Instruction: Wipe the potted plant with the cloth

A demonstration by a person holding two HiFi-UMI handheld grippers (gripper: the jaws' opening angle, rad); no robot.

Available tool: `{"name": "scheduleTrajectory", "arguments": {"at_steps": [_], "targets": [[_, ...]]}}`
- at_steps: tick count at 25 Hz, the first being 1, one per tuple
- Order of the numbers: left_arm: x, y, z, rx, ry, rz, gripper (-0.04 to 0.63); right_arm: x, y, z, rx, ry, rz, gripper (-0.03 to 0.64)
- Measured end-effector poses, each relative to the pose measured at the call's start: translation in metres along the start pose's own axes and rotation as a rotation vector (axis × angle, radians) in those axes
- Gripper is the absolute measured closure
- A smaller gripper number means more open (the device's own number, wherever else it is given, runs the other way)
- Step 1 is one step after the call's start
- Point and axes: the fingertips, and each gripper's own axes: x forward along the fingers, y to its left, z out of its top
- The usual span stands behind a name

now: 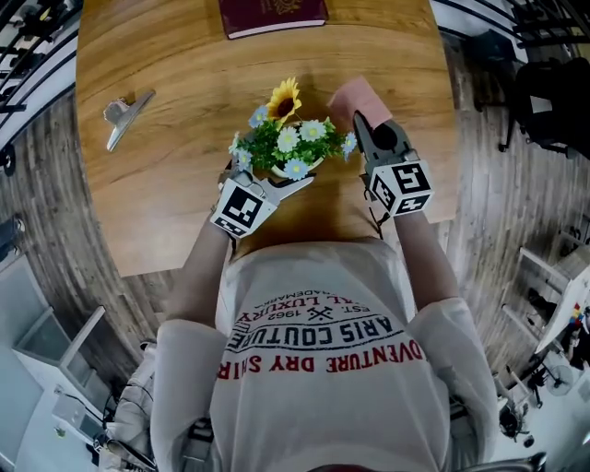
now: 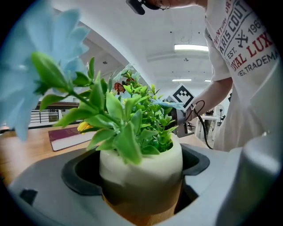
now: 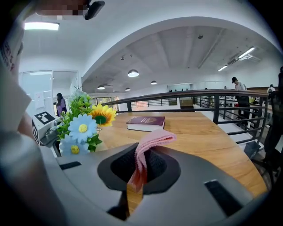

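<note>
One potted plant [image 1: 288, 140] near surface's [image 1: 175, 203] front edge, clamped in left claw [image 1: 288, 181], one cloth [image 1: 358, 96] pinched in right claw [image 1: 361, 123] just right of plant, one book [image 1: 273, 15], one clip [image 1: 124, 114]

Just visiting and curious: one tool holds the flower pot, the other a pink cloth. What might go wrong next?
1. The jaws of the right gripper pinch only a thin fold of the cloth; rubbing might pull it free.
2. The left gripper holds the potted plant by its pot; a hard push on the flowers could tilt it or bend stems.
</note>
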Motion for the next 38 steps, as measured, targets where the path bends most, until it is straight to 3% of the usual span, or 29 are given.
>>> {"name": "scheduleTrajectory", "arguments": {"at_steps": [9,19,24,27,33,38], "targets": [[0.024,-0.019,-0.026,-0.035,0.033,-0.059,0.054,-0.018,-0.013,-0.032,-0.001,0.037,0.013,0.578],[0.036,-0.019,-0.041,-0.046,0.148,-0.062,0.052,-0.025,-0.02,-0.038,0.021,0.034,0.026,0.58],[0.032,-0.018,-0.04,-0.056,0.129,-0.051,0.051,-0.025,-0.015,-0.039,0.007,0.037,0.037,0.58],[0.023,-0.014,-0.04,-0.082,0.109,0.001,0.052,-0.028,-0.013,-0.037,0.002,0.031,0.04,0.58],[-0.008,-0.008,-0.04,-0.092,0.093,0.184,0.052,-0.035,-0.014,-0.028,-0.013,0.006,0.037,0.58],[-0.043,-0.004,-0.005,-0.101,0.027,0.353,0.052,-0.048,-0.008,-0.004,-0.055,-0.041,0.016,0.58]]}}
